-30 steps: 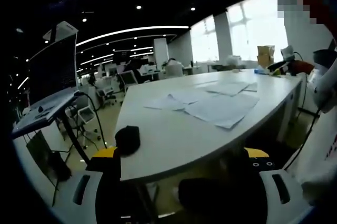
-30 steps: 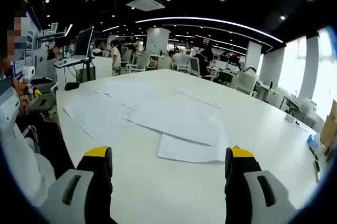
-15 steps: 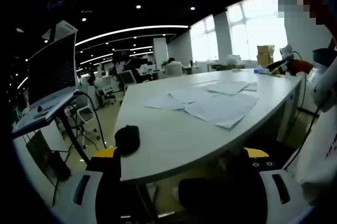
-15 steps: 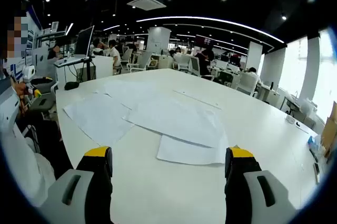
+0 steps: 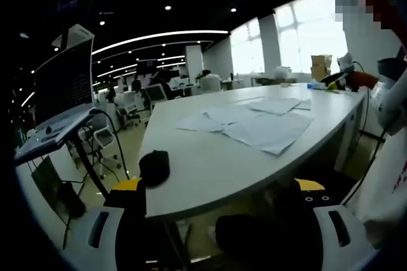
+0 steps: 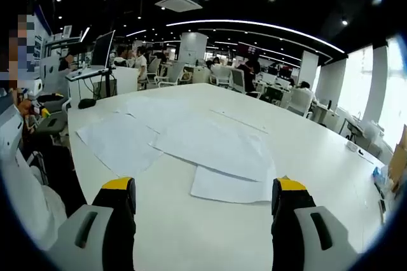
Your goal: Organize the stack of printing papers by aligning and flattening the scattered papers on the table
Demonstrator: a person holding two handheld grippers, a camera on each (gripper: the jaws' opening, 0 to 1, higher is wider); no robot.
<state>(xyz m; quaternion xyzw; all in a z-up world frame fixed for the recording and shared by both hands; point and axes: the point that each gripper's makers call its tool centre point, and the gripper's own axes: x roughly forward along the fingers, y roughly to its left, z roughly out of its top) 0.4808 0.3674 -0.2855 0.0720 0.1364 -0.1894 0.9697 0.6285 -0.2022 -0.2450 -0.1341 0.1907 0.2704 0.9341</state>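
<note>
Little has shifted since the earlier frames: both views sit almost as before, and the papers lie where they lay. From the right gripper view, a wide white surface (image 6: pixel 305 156) stretches ahead in an open office, with scattered sheets of paper (image 6: pixel 210 147) overlapping loosely across its near half, unaligned. The right gripper (image 6: pixel 203 204) hovers low over the near edge, its yellow-tipped jaws spread wide, gripping nothing. From the left gripper view, the same surface (image 5: pixel 210 163) is seen from beyond its corner, the papers (image 5: pixel 261 125) lying toward its far side. The left gripper (image 5: pixel 219 198) hangs below the edge, jaws spread and empty. A small black object (image 5: pixel 154 166) rests near the corner.
</note>
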